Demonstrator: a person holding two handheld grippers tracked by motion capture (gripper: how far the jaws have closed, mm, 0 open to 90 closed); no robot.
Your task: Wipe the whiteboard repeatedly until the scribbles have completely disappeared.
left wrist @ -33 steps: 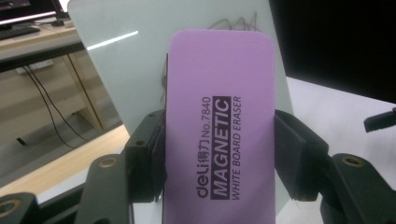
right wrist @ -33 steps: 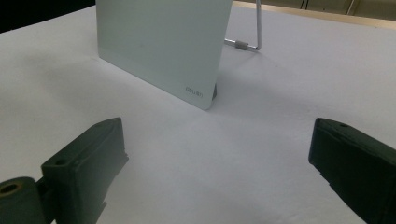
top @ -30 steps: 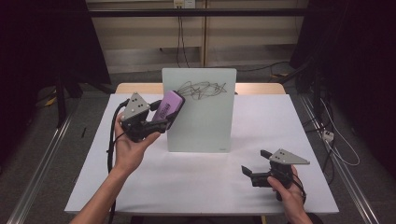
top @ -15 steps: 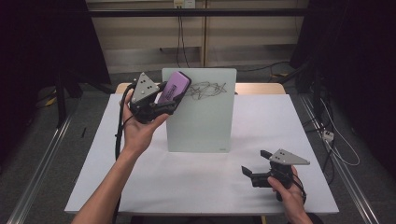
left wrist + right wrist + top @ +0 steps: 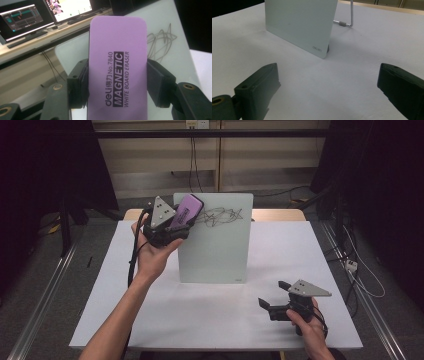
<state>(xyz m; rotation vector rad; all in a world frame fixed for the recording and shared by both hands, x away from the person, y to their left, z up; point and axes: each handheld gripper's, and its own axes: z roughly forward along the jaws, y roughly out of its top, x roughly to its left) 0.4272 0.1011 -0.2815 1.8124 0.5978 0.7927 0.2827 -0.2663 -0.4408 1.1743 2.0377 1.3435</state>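
Observation:
A small white board (image 5: pixel 215 245) stands upright on the table, with a dark scribble (image 5: pixel 220 215) near its top edge. My left gripper (image 5: pixel 181 217) is shut on a purple whiteboard eraser (image 5: pixel 187 209), held up at the board's top left corner, just left of the scribble. In the left gripper view the eraser (image 5: pixel 117 67) sits clamped between both jaws, the scribble (image 5: pixel 160 40) behind it to the right. My right gripper (image 5: pixel 272 297) rests on the table at the front right, open with nothing in it. The right gripper view looks at the board's lower corner (image 5: pixel 312 32) and its wire stand (image 5: pixel 347 17).
The table is covered in white (image 5: pixel 125 310). A wooden table edge (image 5: pixel 280 214) shows behind the board. Dark curtains and floor rails flank the table. Monitors (image 5: pixel 30 17) appear far off in the left gripper view.
My left gripper has carried the eraser upward and rightward, from the board's left edge to its top left corner. The right gripper has stayed where it was.

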